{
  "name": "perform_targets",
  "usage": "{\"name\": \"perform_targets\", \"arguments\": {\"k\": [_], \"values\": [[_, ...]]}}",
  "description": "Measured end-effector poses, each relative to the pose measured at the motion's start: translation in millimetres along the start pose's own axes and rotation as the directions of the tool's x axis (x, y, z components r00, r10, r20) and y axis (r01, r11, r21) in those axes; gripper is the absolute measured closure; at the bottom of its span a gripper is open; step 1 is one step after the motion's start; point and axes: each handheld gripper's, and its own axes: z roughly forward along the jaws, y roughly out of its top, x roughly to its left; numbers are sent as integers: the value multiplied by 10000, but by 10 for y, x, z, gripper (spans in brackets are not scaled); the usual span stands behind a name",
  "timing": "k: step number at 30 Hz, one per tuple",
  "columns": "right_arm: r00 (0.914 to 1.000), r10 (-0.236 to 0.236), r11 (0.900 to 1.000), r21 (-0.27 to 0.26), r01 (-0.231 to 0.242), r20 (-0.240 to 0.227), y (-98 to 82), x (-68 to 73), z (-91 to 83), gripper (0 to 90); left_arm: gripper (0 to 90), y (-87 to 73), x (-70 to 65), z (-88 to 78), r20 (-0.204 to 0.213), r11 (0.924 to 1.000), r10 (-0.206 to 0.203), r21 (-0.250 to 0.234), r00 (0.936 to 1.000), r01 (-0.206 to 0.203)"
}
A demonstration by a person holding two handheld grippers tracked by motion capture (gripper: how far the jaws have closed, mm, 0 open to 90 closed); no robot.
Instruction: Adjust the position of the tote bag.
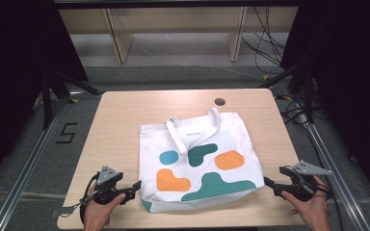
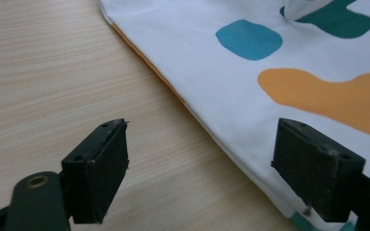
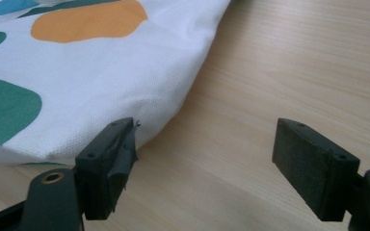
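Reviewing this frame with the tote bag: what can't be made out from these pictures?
- Small print on the tote bag below its handles: high view, too small to read.
- Bag's inside and underside: hidden by its own fabric lying flat on the table.
- Bag's far part: cut off by the top edge in both gripper views.
- Left gripper and right gripper: both open, whether either touches the bag's edge is unclear.

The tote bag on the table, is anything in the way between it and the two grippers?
Nothing visible is. The tote bag lies flat on the table. The left gripper waits open at the bag's near left corner, the right gripper open at its near right corner, with bare wood between each and the cloth edge.
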Motion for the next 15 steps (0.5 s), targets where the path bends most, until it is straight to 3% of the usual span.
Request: {"name": "perform_targets", "arguments": {"k": [1, 2, 4, 5, 7, 8, 12, 15], "values": [[9998, 169, 9998, 41, -169, -86, 3, 13, -5, 243, 180, 0, 0, 0, 0, 10000, 0, 0, 10000, 0], [9995, -323, 9995, 10, 323, 12, 10, -21, -6, 245, 180, 2, 16, -1, 114, 9997, 242, 22, 9996, -242], [9996, -277, 9996, 48, 277, 5, 10, -17, -9, 246, 180, 1, -3, 12, 113, 9999, 5, -160, 9999, -4], [9996, -279, 9996, -53, 279, -54, 9, -24, -10, 251, 179, 3, 27, -11, 91, 9987, 461, 225, 9989, -463], [9993, -375, 9992, -99, 375, -16, 9, -35, -3, 252, 180, 4, 10, -7, 15, 9991, 377, 210, 9993, -377], [9995, -310, 9995, 27, 310, 14, 10, -29, -4, 255, 182, 3, -6, 12, 24, 9994, 334, -20, 9994, -334], [9994, -323, 9992, 220, 320, 132, 14, -24, -6, 260, 183, 6, -21, 14, -18, 9985, 525, 170, 9986, -525], [9996, -277, 9995, 150, 277, 55, 10, -21, 0, 260, 183, 7, -37, 16, -39, 9992, 399, 75, 9992, -399]]}}
